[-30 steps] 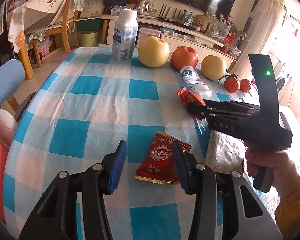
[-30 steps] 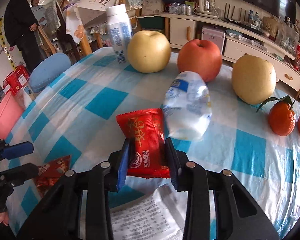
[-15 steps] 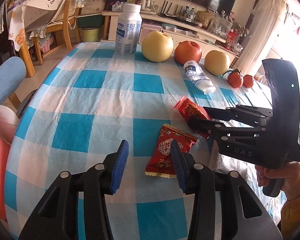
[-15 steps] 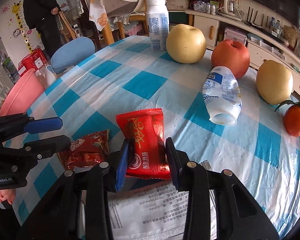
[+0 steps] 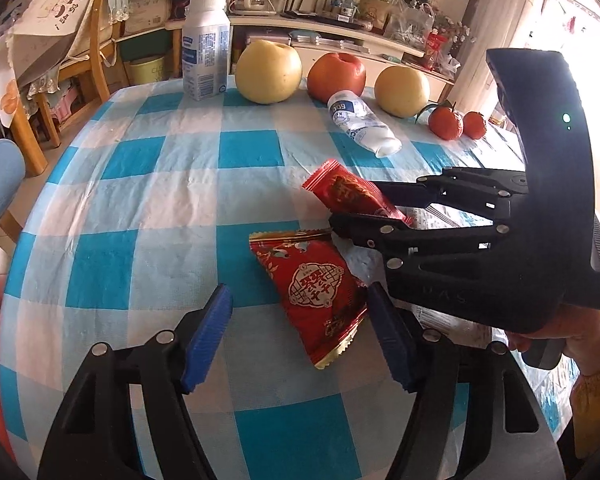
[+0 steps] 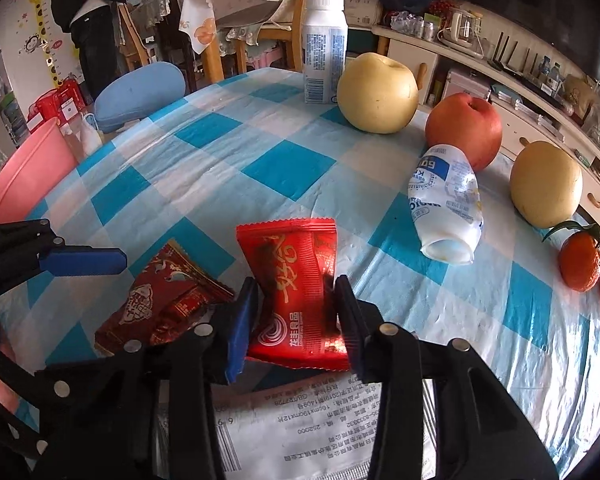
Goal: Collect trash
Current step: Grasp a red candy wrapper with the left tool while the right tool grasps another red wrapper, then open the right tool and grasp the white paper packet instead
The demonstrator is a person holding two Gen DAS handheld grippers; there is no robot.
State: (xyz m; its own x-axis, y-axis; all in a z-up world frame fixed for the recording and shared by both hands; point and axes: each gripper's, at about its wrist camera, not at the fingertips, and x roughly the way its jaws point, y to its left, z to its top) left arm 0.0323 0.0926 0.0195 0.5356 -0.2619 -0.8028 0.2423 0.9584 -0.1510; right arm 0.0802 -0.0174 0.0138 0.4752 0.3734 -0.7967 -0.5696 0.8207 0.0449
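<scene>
A dark red snack wrapper (image 5: 316, 292) lies flat on the blue-and-white checked tablecloth (image 5: 148, 200). It sits between the blue pads of my left gripper (image 5: 300, 320), whose jaws are opening; it lies close to the right pad and neither pad presses it. My right gripper (image 6: 296, 296) is shut on a bright red snack packet (image 6: 296, 276) and holds it upright just above the cloth. In the left wrist view that gripper (image 5: 360, 208) and its packet (image 5: 348, 192) hover right behind the dark wrapper. The dark wrapper (image 6: 160, 304) also shows left of the right gripper.
A crushed white plastic bottle (image 6: 448, 200) lies past the packet. Behind it stand a tall white bottle (image 5: 204, 48), two pears, an apple (image 5: 336, 76) and two tangerines (image 5: 456, 124). A printed white bag (image 6: 320, 432) lies under the right gripper. A pink basin (image 6: 24, 176) and a standing person (image 6: 88, 12) are off the table's left.
The left jaws have spread much wider around the dark wrapper, which now lies turned. The right gripper has brought the bright red packet closer to the left gripper.
</scene>
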